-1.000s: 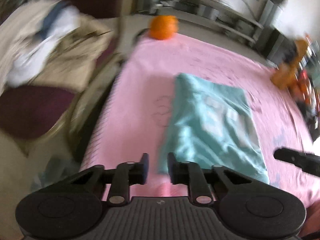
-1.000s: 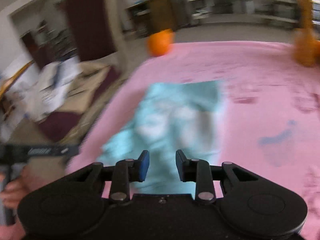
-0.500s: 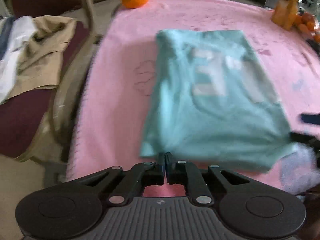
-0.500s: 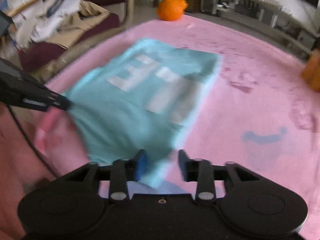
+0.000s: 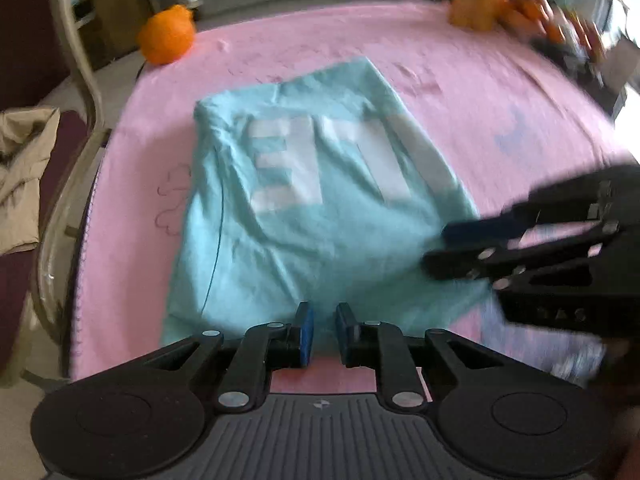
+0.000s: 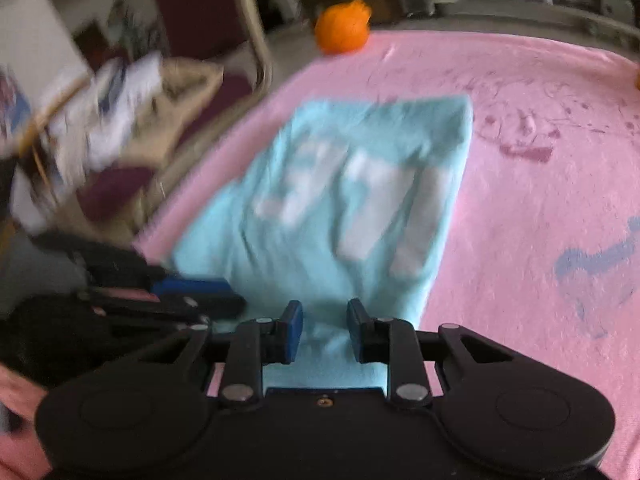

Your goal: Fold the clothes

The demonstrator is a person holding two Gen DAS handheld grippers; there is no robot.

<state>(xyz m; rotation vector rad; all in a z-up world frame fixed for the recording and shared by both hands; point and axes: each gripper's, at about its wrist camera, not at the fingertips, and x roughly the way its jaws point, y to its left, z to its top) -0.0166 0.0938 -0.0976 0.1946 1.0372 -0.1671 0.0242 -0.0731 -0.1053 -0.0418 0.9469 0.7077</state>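
A teal T-shirt (image 5: 320, 220) with white letters lies folded into a rectangle on the pink cloth (image 5: 500, 100). My left gripper (image 5: 324, 330) is at the shirt's near hem. Its jaws are opening, and the hem shows in the narrow gap with the pads apart. In the right wrist view my right gripper (image 6: 325, 328) is over the near right part of the shirt (image 6: 360, 200). Its jaws are closing with teal fabric between them, and the pads do not visibly press it. Each gripper shows in the other's view: the right gripper (image 5: 444, 248) and the left gripper (image 6: 224, 296).
An orange ball-like thing (image 5: 168, 40) sits at the far left corner of the cloth. A chair (image 5: 76, 80) with piled clothes (image 5: 24, 152) stands left of the table. Orange objects (image 5: 476, 12) crowd the far right corner.
Both grippers have come down to the shirt's near edge. The left jaws, shut half a second ago, now stand slightly apart. The right jaws have narrowed around the fabric.
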